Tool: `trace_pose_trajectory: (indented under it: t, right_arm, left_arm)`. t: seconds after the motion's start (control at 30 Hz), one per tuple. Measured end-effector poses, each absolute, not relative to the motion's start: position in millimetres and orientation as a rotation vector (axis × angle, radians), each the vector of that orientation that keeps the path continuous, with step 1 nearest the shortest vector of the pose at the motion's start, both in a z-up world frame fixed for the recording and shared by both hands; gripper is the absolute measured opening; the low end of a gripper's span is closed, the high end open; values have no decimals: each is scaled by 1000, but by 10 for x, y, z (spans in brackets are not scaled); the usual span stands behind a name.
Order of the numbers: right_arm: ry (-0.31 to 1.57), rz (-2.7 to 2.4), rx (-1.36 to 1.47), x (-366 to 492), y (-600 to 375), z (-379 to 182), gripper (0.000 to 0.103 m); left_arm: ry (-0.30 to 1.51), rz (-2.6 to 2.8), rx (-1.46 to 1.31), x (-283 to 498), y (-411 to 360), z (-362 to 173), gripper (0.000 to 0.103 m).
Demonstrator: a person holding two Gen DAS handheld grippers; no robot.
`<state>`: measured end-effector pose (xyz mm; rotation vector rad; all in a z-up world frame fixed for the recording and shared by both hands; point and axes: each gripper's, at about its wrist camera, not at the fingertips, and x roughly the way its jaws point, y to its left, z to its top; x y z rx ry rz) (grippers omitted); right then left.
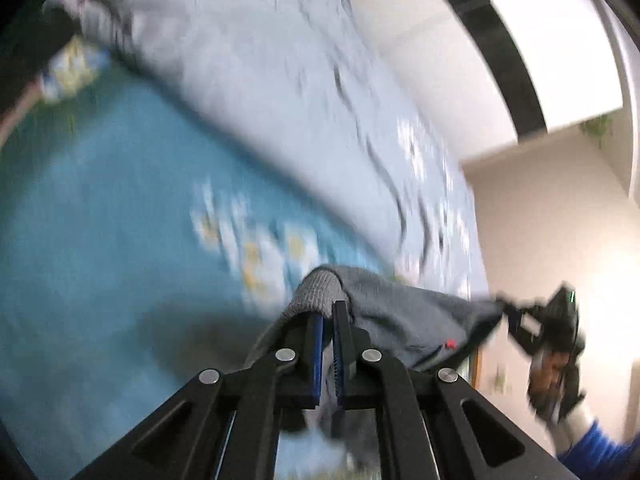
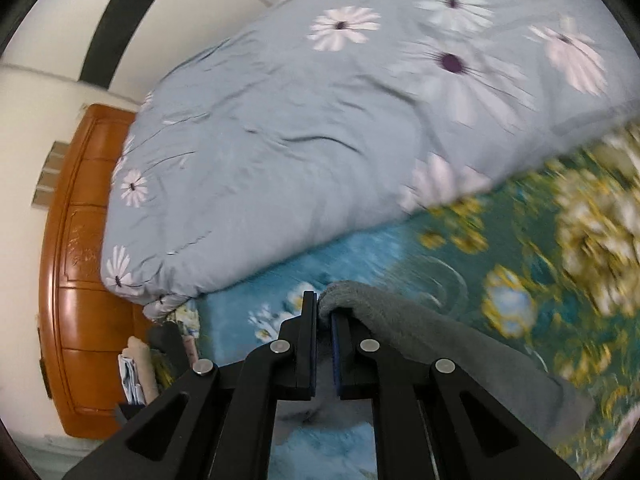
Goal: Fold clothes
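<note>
A: Nearest the lens, the left gripper (image 1: 328, 312) has its jaws pinched on a ribbed edge of the grey garment (image 1: 400, 320). The cloth bulges over the fingertips and hangs down between the arms.

B: Same on the other side. The right gripper (image 2: 324, 308) is clamped on a grey fold (image 2: 400, 332), which drapes off toward the bed's foot side.

A: So the garment hangs stretched between both grippers, above the bedsheet (image 1: 100, 200). In the left view the right gripper (image 1: 506, 306) shows at the far end of the cloth.

B: I read this as the lift-and-spread step, corners held, cloth not yet laid flat. Next it wants lowering onto the sheet, both ends kept taut and level, before any fold.

A: Room? The duvet (image 2: 300, 140) is heaped beside the sheet and its edge borders the open patch.

B: Beyond the duvet stands the wooden headboard (image 2: 88, 260), well apart. The sheet on the near side of the duvet looks free, so lay it there, clear of the duvet's edge.
</note>
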<state>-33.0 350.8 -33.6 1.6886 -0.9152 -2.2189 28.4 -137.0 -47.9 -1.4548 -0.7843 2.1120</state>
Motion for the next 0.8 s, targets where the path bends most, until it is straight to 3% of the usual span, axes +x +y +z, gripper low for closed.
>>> trace_pose_trajectory:
  t: [0.2,0.3,0.5,0.53,0.6,0.63,0.67,0.8]
  right_arm:
    - [-781,-2187,1741,-987,2891,-642,6]
    - [-698,-2172,1831,-1189,2629,-906,6]
    - [-567,-2138,1944,-1293,2417,-1229,8]
    - [-570,-2130,1940,-1285,2426,-1240,9]
    - [-579,-2112,1925,-1239,2469,-1231,22]
    - [-583,-2104,1916,-1214,2494,-1221,37]
    - [-582,-2100,1906,-1186,2516,-1199,42]
    - [-571,-2145,1849,-942,2765,-1008,42]
  left_arm:
    - [-709,2260,-1523,-675,-1477,-718,5]
    - [-628,2264,-1655,-901,-1384,-989,5]
    - [-685,2192,-1801,-997,-1248,-1385,6]
    - [-714,2171,-1811,-976,-1238,-1399,10]
    - [-764,2130,-1824,-932,-1231,-1416,20]
    - [-777,2115,-1830,-906,-1241,-1404,36]
    - [-785,2101,-1841,-870,-1248,-1390,52]
    - [-829,2046,-1887,-668,-1277,-1496,58]
